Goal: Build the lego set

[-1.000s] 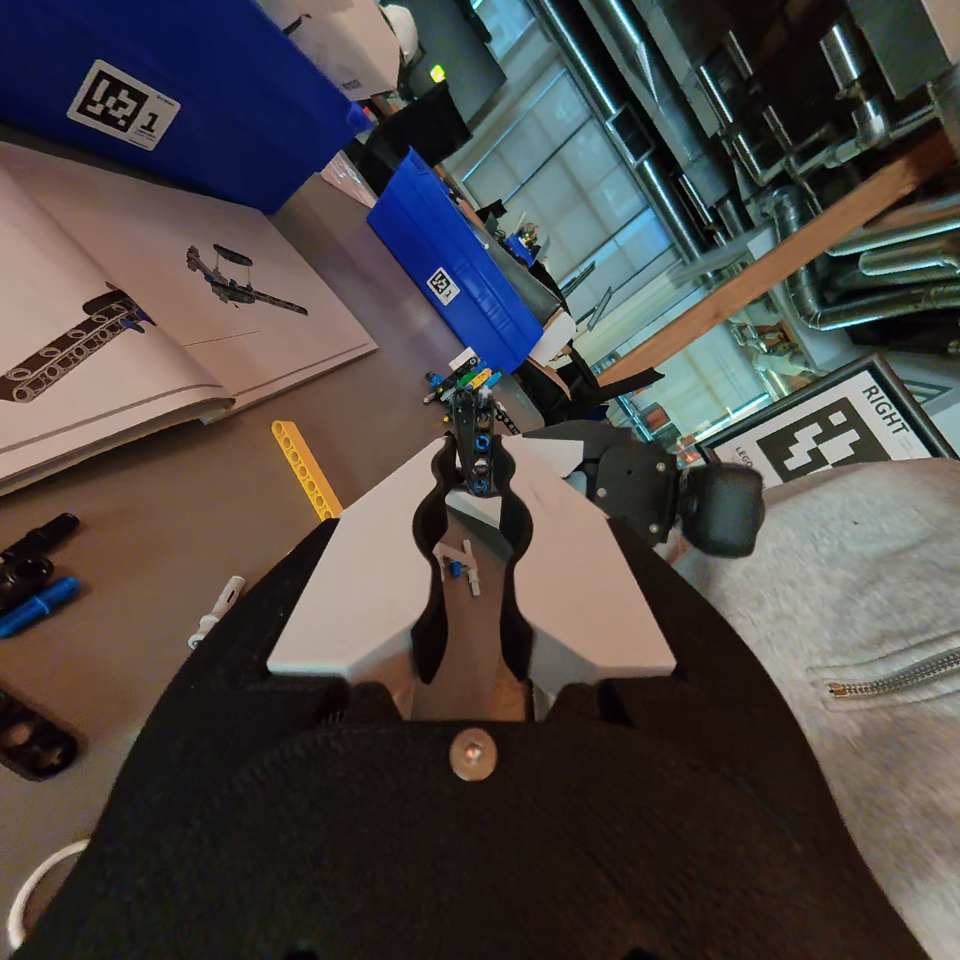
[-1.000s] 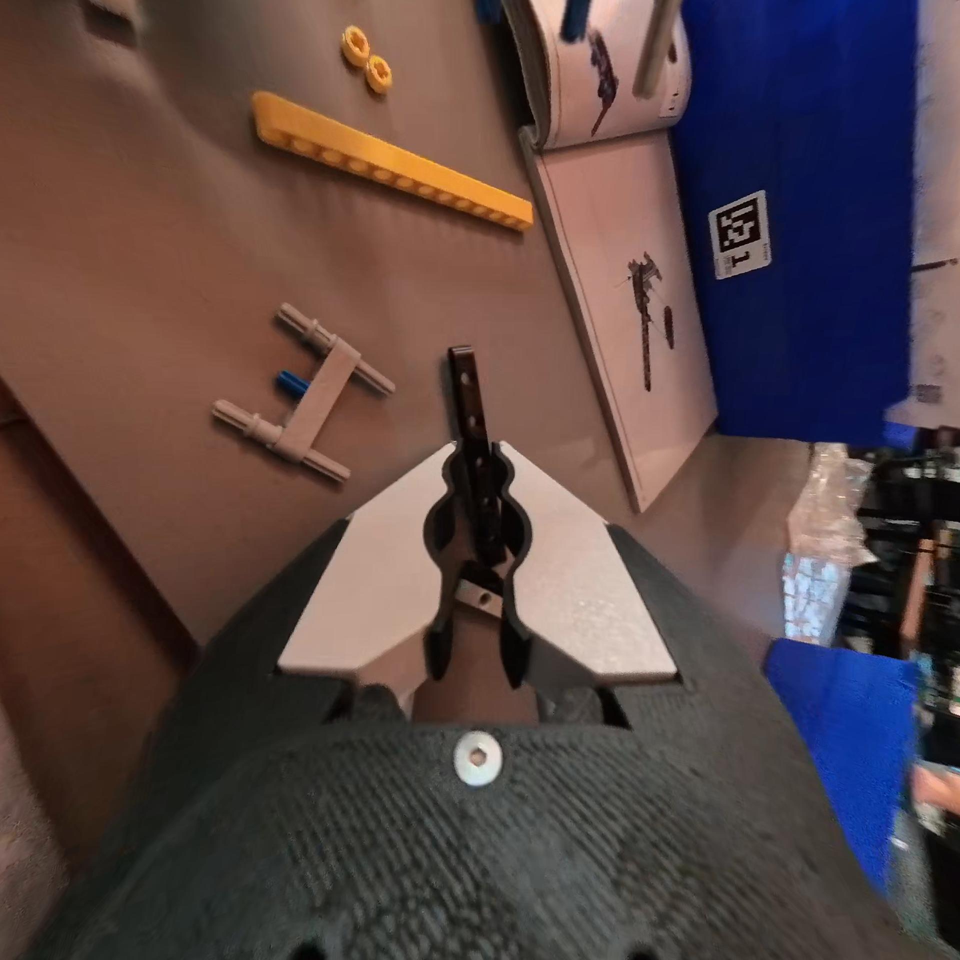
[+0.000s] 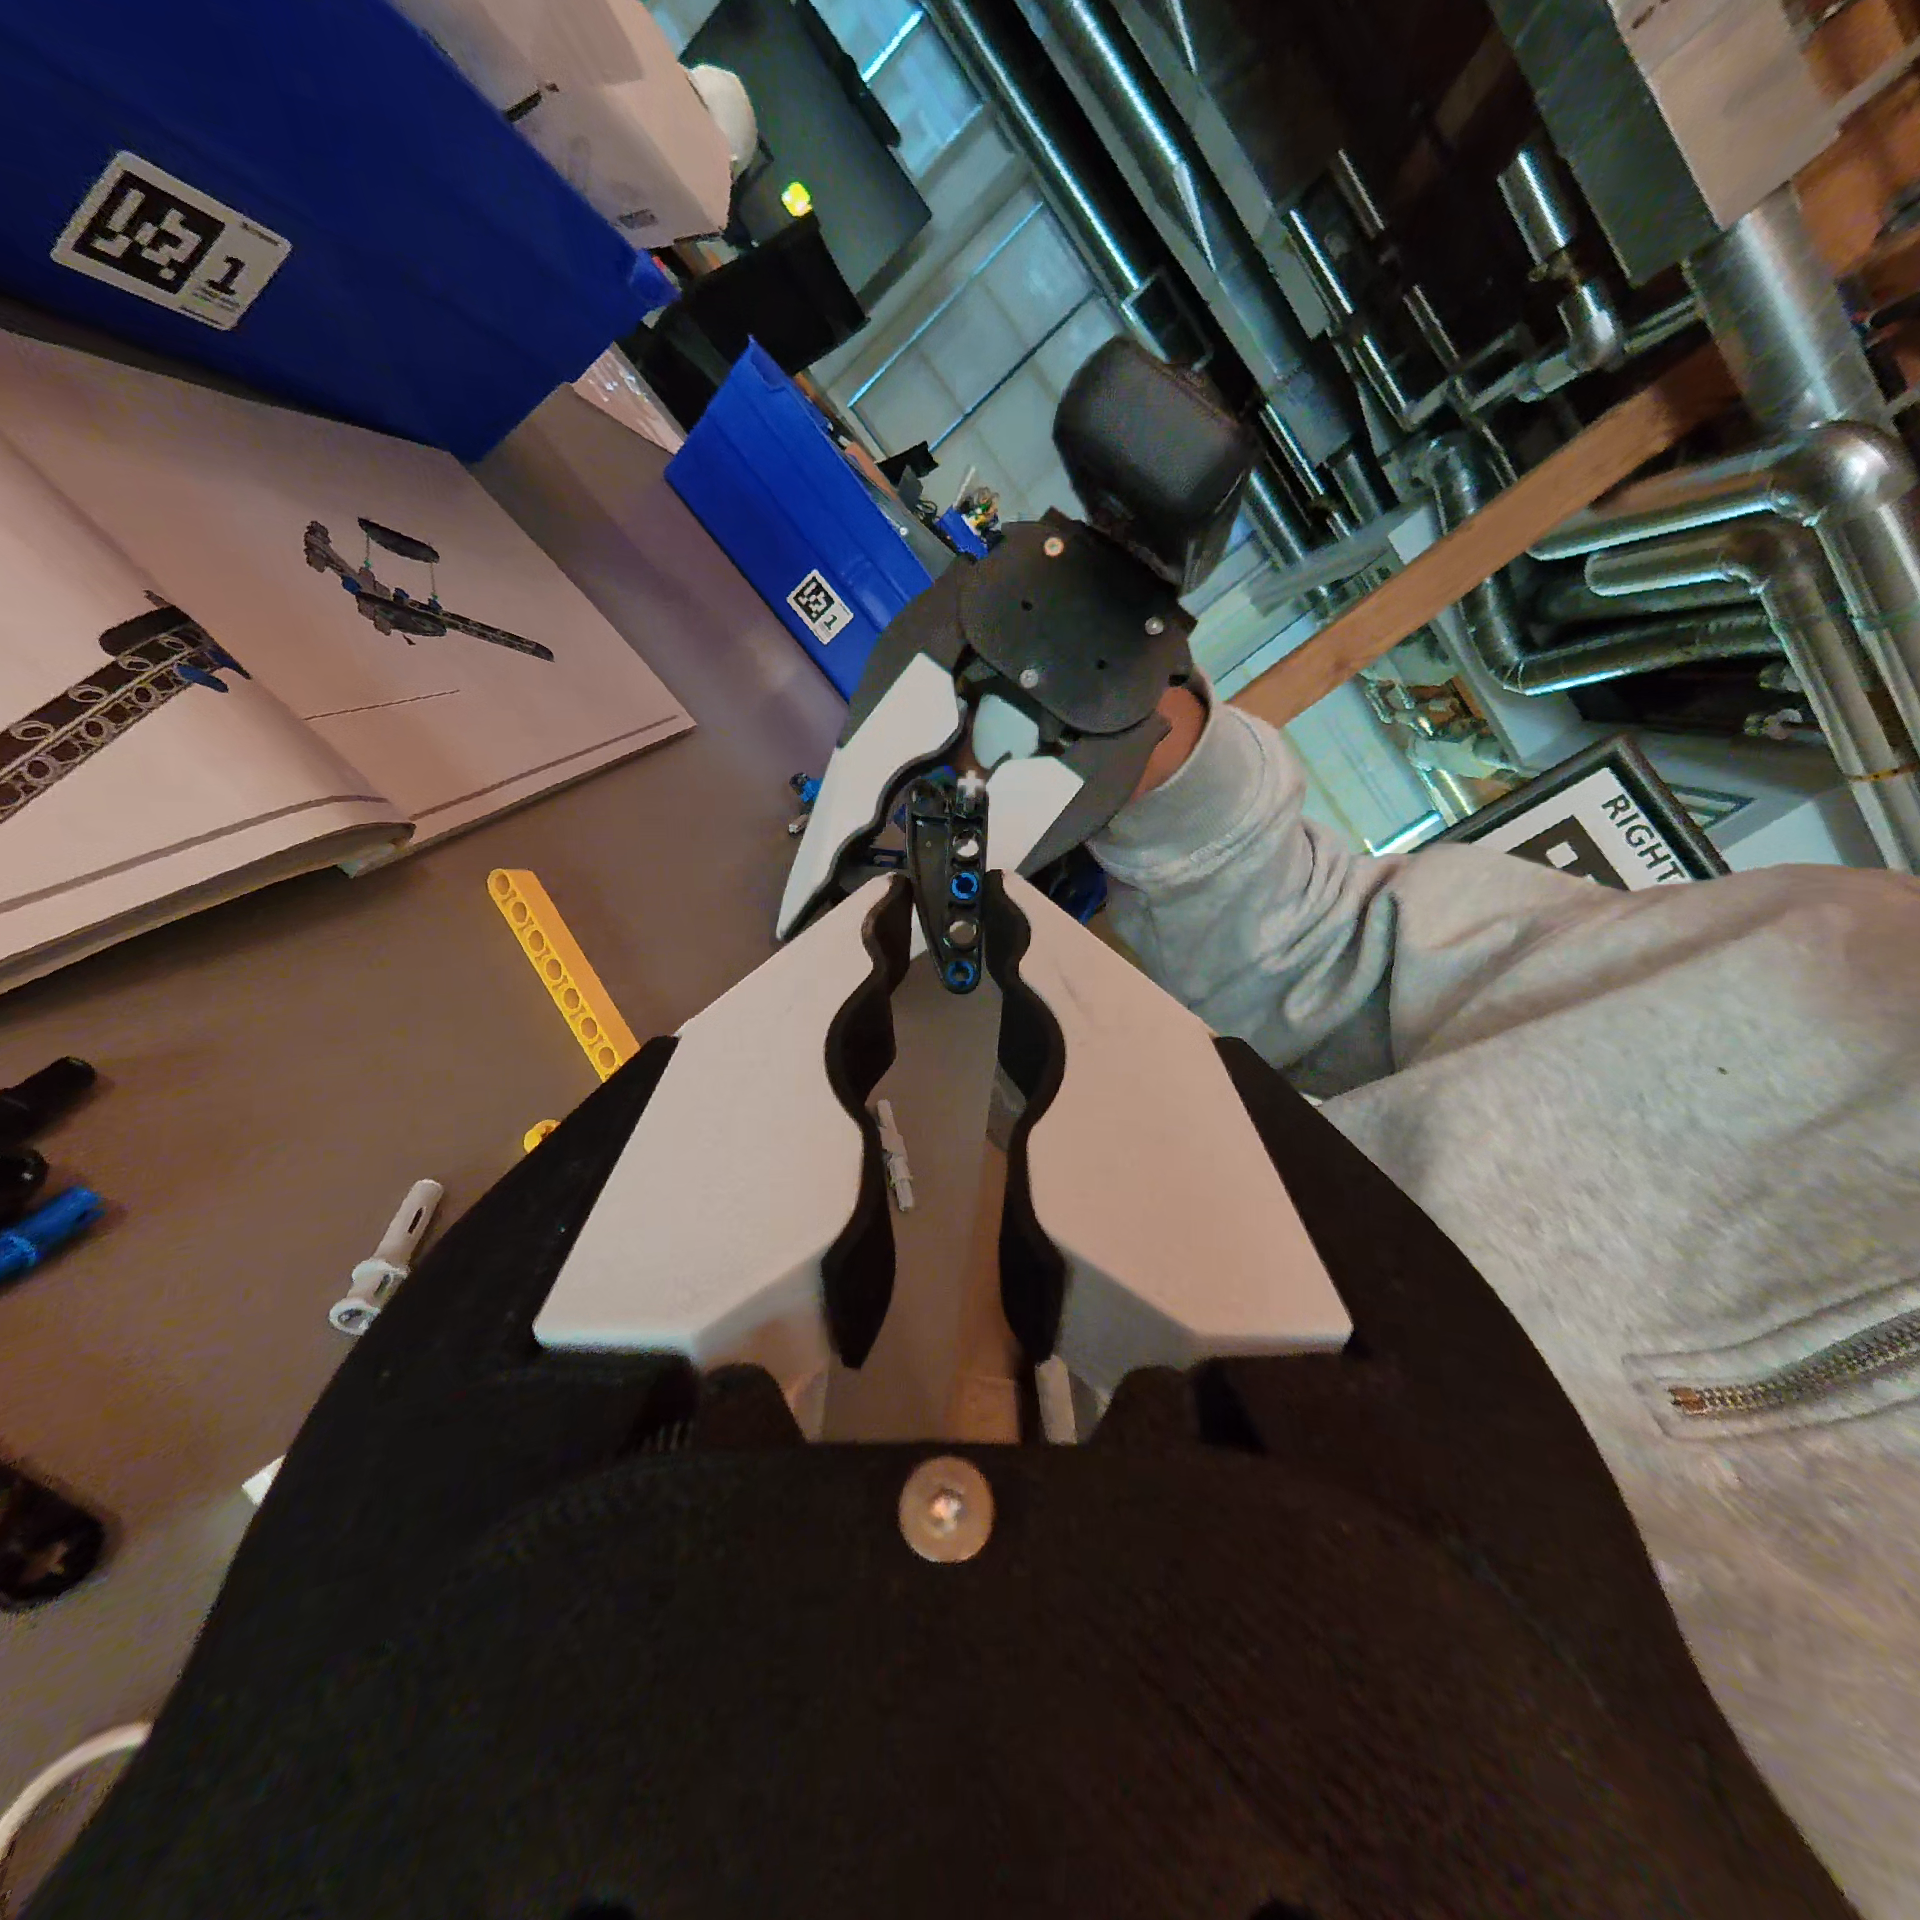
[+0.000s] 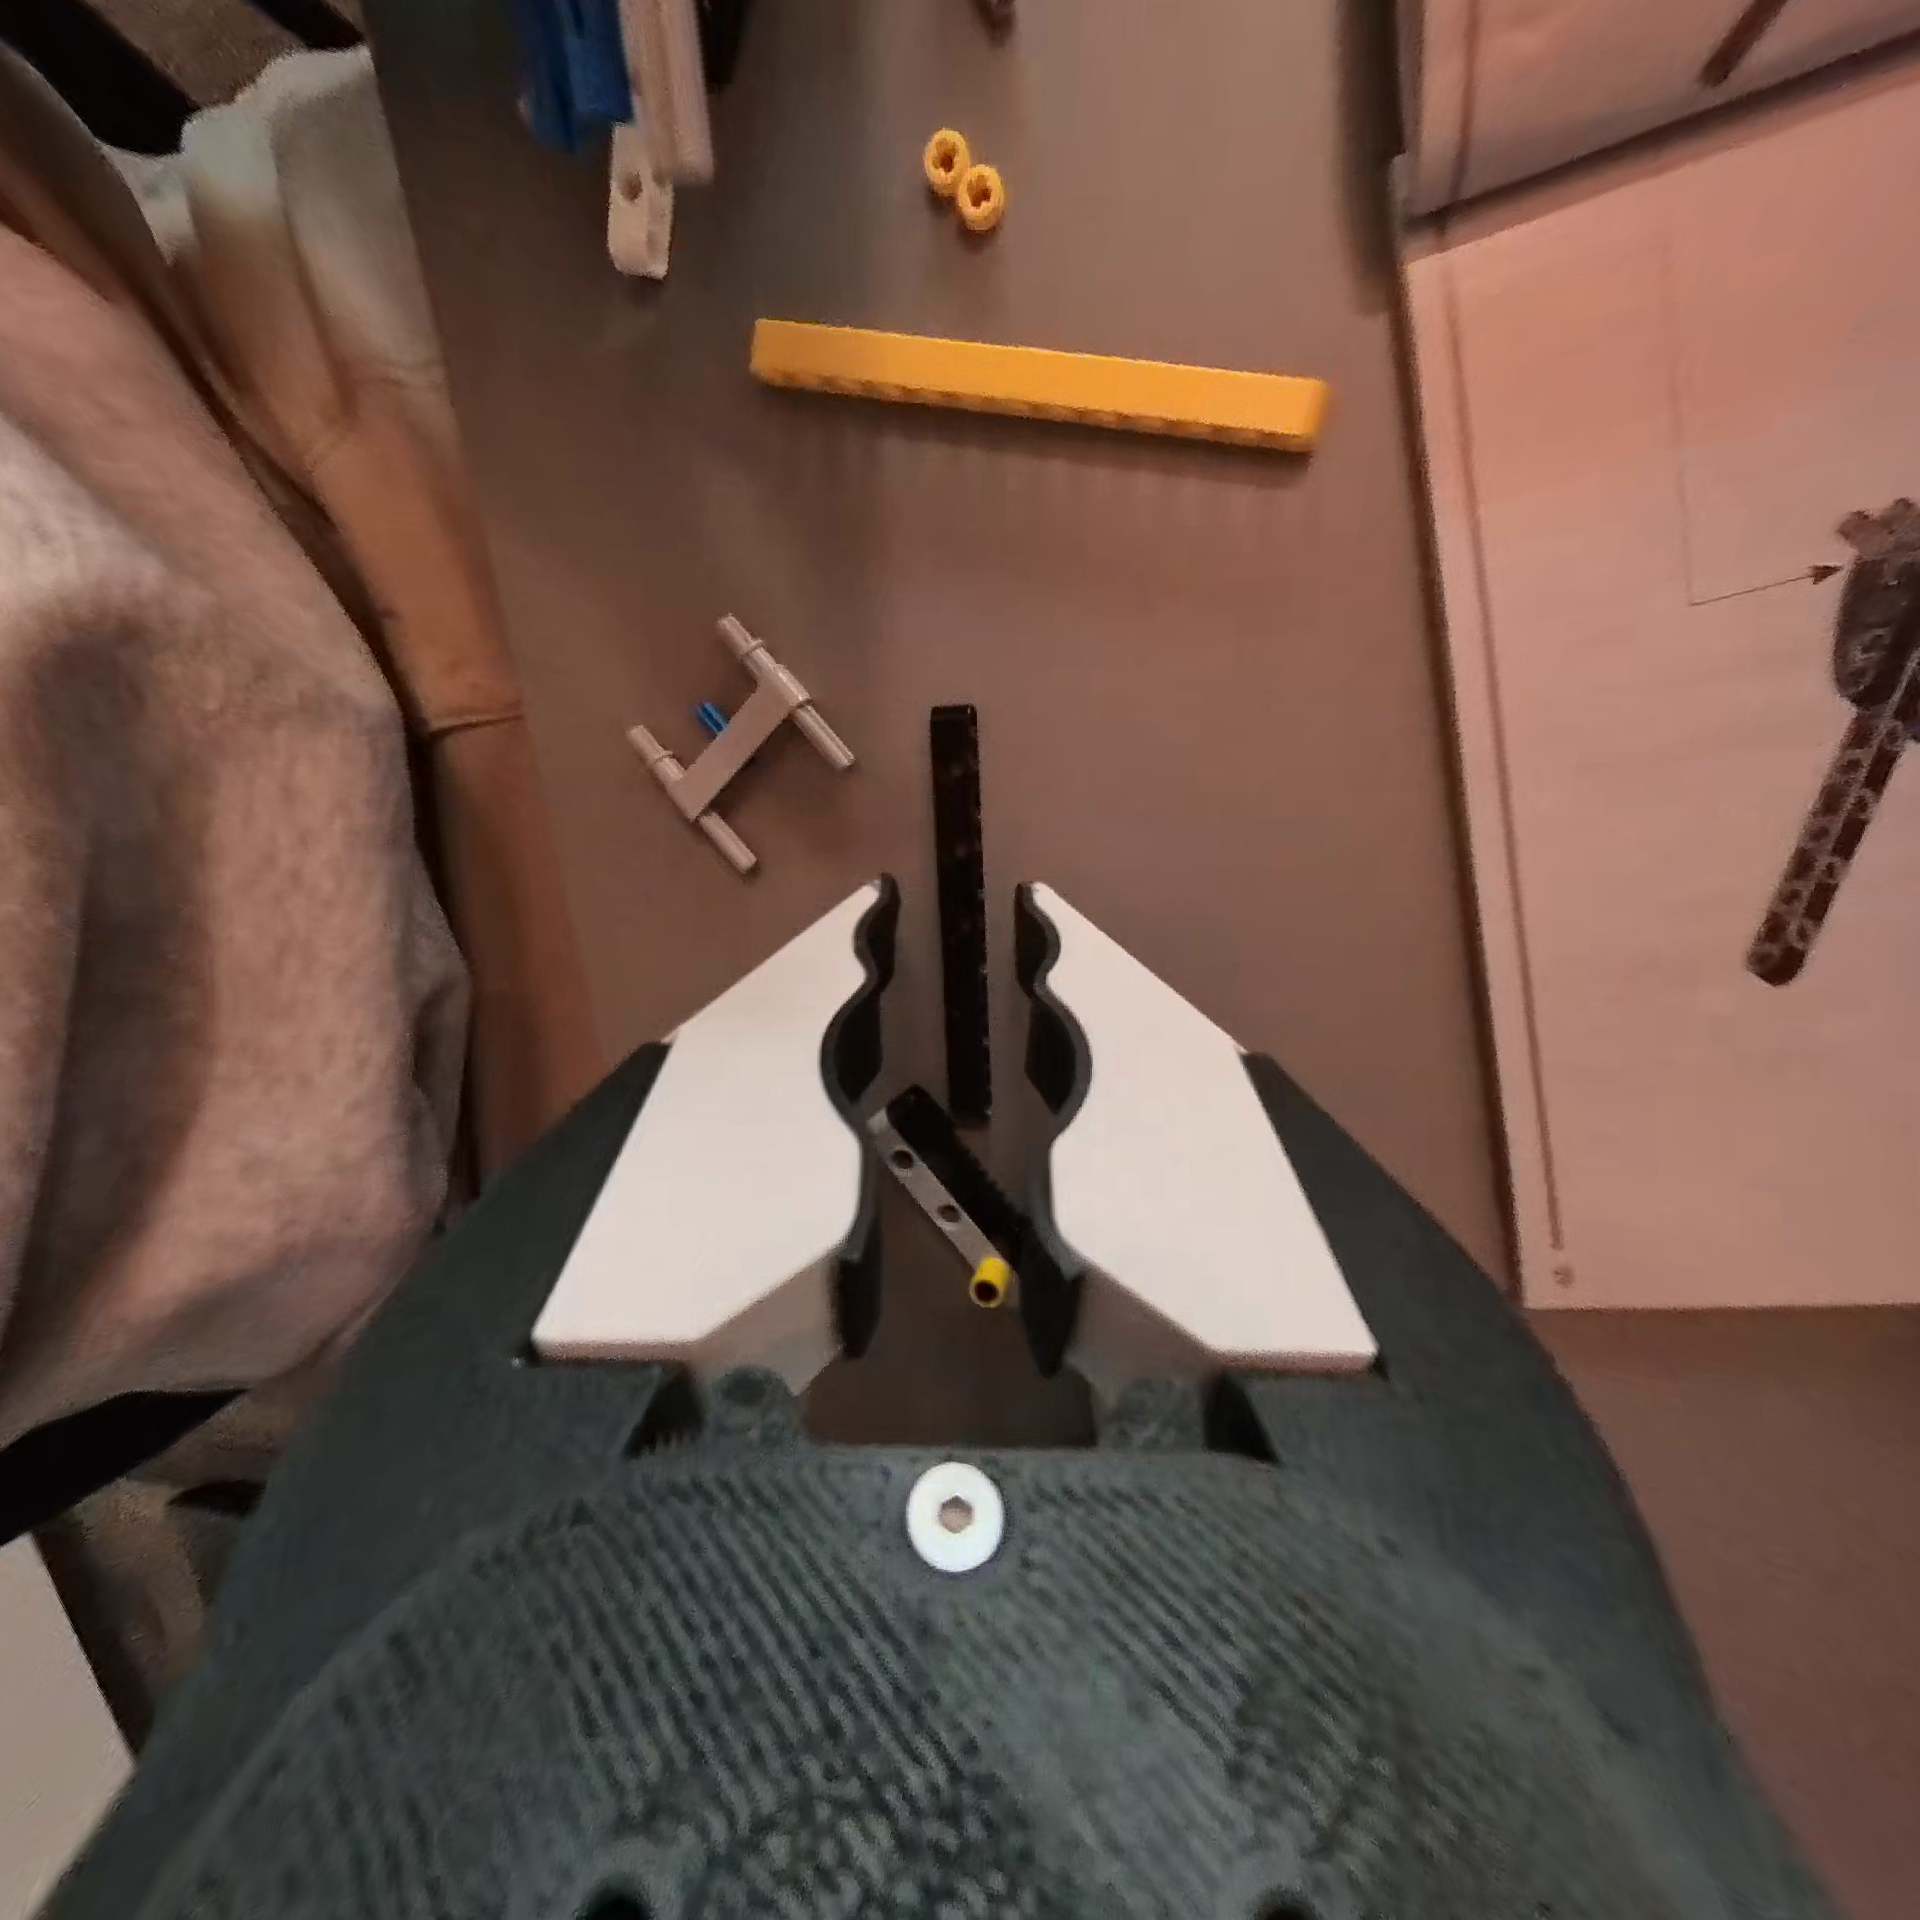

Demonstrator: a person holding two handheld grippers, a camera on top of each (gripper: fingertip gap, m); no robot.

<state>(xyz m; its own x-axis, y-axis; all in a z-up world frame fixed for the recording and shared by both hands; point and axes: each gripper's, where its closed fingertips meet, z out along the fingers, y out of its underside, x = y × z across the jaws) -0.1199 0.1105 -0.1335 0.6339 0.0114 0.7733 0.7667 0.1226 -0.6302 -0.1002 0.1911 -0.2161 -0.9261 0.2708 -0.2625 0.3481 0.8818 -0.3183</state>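
Black and studded with round holes, the slim lego beam [image 3: 951, 894] stood pinched at the left gripper [image 3: 948, 940] tips, above the brown desk [image 3: 343, 1091]. Right gripper [image 4: 951, 904] gaped narrowly around it, apart.

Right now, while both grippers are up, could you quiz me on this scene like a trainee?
1. True or false: the right gripper is clamped on the black assembly.
2. What colour is the long beam lying on the table? A red, B yellow, C green.
3. Fill in: the left gripper grips the black assembly, which carries ____ pins.

Key: 1 false, its jaws stand open; 2 B; 3 blue.
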